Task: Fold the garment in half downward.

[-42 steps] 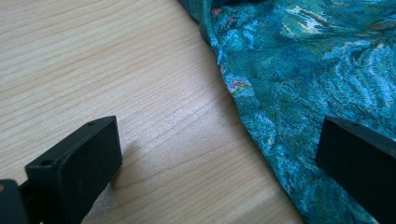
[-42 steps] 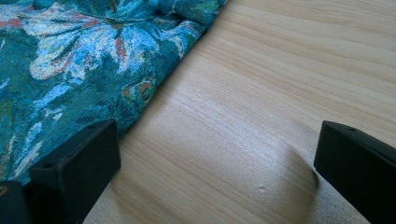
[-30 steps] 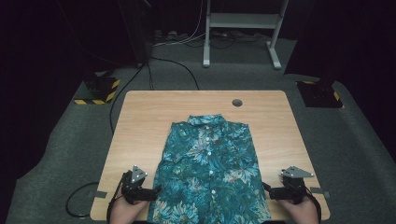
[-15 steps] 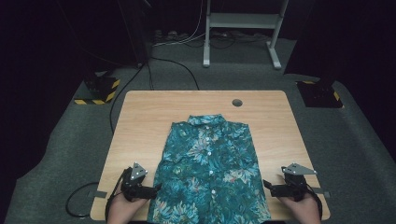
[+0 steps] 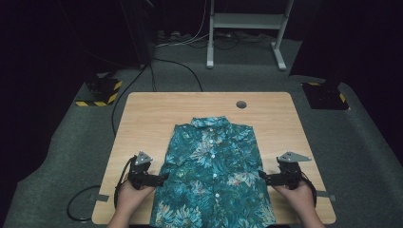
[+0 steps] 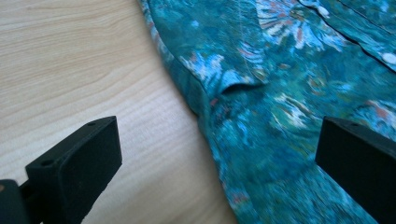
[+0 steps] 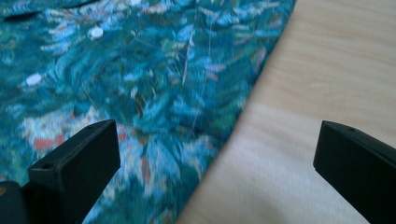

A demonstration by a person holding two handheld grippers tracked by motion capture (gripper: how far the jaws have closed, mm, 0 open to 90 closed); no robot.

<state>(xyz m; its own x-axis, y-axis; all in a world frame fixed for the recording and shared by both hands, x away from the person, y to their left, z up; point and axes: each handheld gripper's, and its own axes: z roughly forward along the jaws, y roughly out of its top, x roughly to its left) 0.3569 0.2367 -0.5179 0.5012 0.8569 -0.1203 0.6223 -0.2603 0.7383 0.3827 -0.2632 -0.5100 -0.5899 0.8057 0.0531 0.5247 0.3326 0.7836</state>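
Two black grippers flank a short-sleeved shirt (image 5: 214, 171) that lies flat, buttoned front up, on the pale wooden table (image 5: 142, 118), its collar toward the far edge and its hem at the near edge. The cloth is thin and soft, teal with a dense print of blue, white and rust-red leaves, and small white buttons run down its middle. The table top shows fine straight grain and has a round dark hole (image 5: 241, 104) near its far edge. The left gripper (image 5: 161, 178) has its blocky jaws spread wide, straddling the shirt's folded left edge. The right gripper (image 5: 263, 176) is equally wide apart across the right edge. Neither pinches any cloth.
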